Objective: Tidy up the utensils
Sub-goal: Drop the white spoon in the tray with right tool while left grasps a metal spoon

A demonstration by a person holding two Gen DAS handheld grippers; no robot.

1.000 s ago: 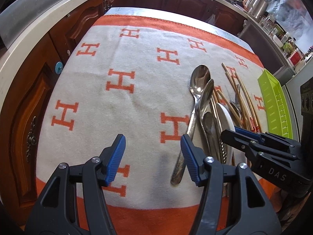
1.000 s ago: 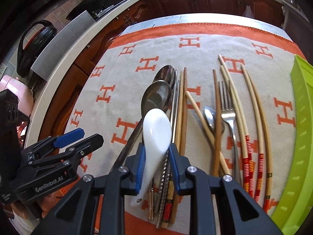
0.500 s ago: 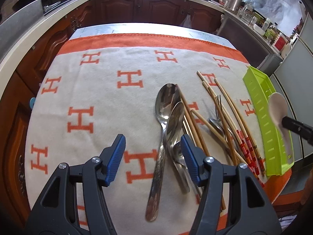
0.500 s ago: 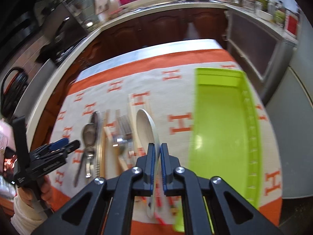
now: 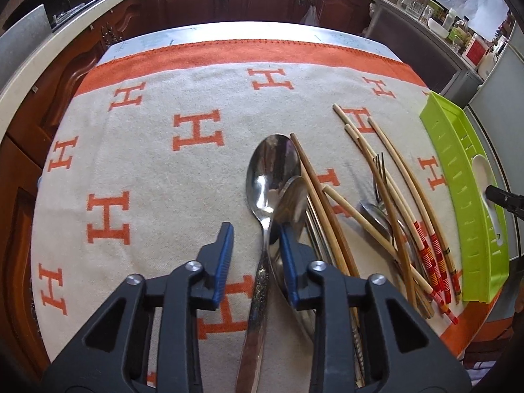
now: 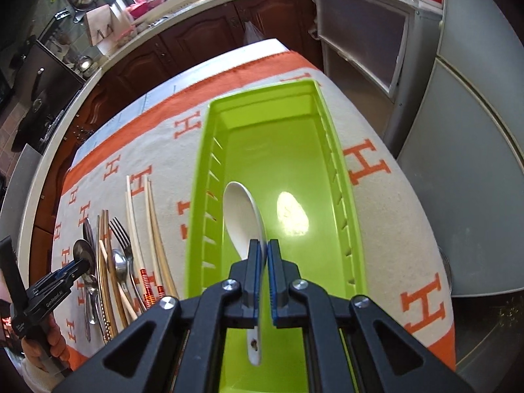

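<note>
From the left wrist, the left hand-held gripper, jaws just closing, is being set astride the large steel spoon, not yet clamped. From the right wrist, the white spoon is being held clamped in the right hand-held gripper over the green tray; lowering and release are being called for next.

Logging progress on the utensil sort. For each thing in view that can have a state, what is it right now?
white ceramic spoon: clamped in the right gripper, over the tray
green tray: on the cloth, nothing lying in it yet
large steel spoon: lying on the cloth, handle between the left gripper jaws
left gripper: jaws have just been closing, not yet pinching the handle
chopsticks: loose on the cloth
fork: lying in the pile
</note>
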